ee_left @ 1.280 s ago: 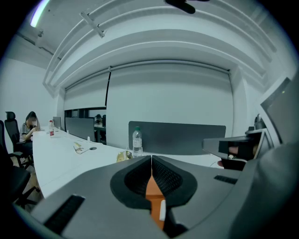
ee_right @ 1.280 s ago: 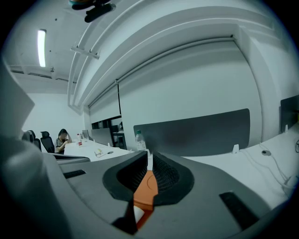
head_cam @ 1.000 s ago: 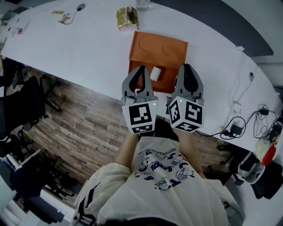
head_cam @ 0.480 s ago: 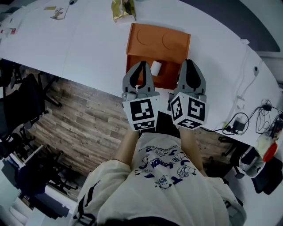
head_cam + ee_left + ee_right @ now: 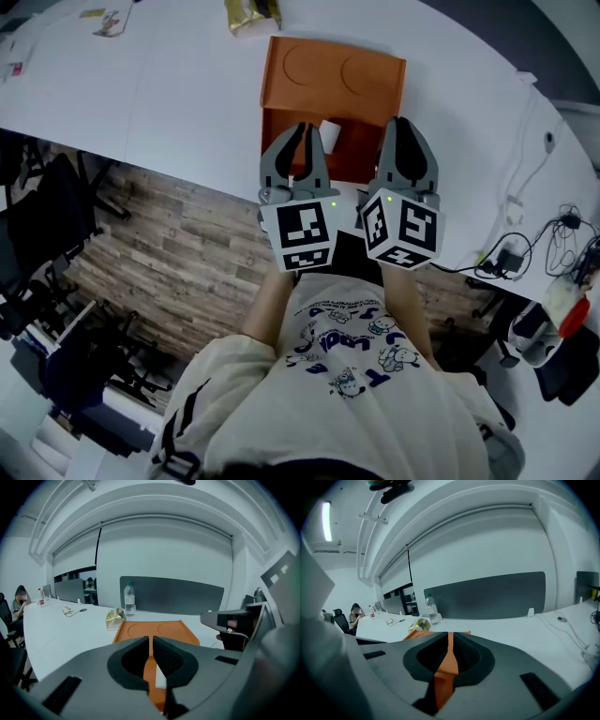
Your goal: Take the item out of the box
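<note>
An orange box (image 5: 281,94) lies on the white table (image 5: 178,103), its lid folded flat behind it. A small white item (image 5: 329,135) stands inside the box near the front wall. My left gripper (image 5: 302,127) hovers over the box's front left part, shut and empty, its tips just left of the item. In the left gripper view the item (image 5: 160,679) shows below the closed tips (image 5: 151,638), with the lid (image 5: 157,629) beyond. My right gripper (image 5: 397,122) hangs over the box's front right corner, also shut and empty; orange box wall (image 5: 444,667) shows behind its tips (image 5: 450,634).
A crumpled gold wrapper (image 5: 246,11) lies behind the box, and a water bottle (image 5: 129,599) stands beside it. Cables and a charger (image 5: 511,253) trail along the table's right edge. Office chairs (image 5: 56,216) stand on the wooden floor at the left. A person (image 5: 20,599) sits far left.
Both grippers have sunk a little and edged forward over the box's front part. Their jaws have stayed closed. The white item has not moved.
</note>
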Action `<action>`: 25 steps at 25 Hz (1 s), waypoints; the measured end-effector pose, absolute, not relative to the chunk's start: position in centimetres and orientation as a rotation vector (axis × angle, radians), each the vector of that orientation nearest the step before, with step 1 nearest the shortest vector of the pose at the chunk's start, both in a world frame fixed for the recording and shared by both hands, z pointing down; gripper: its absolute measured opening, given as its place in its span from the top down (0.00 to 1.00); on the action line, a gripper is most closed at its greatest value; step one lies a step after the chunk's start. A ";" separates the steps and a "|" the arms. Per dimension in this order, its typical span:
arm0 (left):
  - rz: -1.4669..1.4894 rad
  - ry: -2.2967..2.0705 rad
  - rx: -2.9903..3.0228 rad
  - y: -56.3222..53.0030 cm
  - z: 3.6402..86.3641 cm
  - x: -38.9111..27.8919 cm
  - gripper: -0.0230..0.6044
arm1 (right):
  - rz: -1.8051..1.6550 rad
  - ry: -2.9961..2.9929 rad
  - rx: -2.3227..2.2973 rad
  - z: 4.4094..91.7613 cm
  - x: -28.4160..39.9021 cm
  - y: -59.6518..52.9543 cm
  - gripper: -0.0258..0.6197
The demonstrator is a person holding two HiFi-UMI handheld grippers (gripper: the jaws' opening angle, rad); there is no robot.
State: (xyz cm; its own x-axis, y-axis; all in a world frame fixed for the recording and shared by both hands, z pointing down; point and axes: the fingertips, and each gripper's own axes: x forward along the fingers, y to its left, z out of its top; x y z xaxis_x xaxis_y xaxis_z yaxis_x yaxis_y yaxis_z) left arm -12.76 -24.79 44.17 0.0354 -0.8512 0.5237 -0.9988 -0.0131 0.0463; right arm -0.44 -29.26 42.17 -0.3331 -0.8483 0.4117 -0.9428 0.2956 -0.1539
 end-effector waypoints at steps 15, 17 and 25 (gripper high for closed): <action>0.598 -1.730 1.917 -25.3 47.2 -11.0 0.81 | 0.603 -2.223 1.680 44.6 1.3 -29.8 0.88; 0.619 -1.711 1.913 -25.4 47.7 -10.9 0.79 | 0.609 -2.214 1.686 44.8 1.4 -29.9 0.88; 0.702 -1.615 1.906 -25.4 49.9 -9.8 0.72 | 0.633 -2.186 1.700 45.9 2.2 -30.3 0.88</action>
State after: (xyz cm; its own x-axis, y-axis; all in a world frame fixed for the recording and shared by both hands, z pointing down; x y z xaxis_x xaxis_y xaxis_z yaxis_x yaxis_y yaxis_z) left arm -9.82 -25.37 49.94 0.1465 -0.7070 0.6919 -0.9882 -0.1364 0.0698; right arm 2.19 -30.35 45.88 -0.2545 -0.8343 0.4890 -0.9665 0.2025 -0.1576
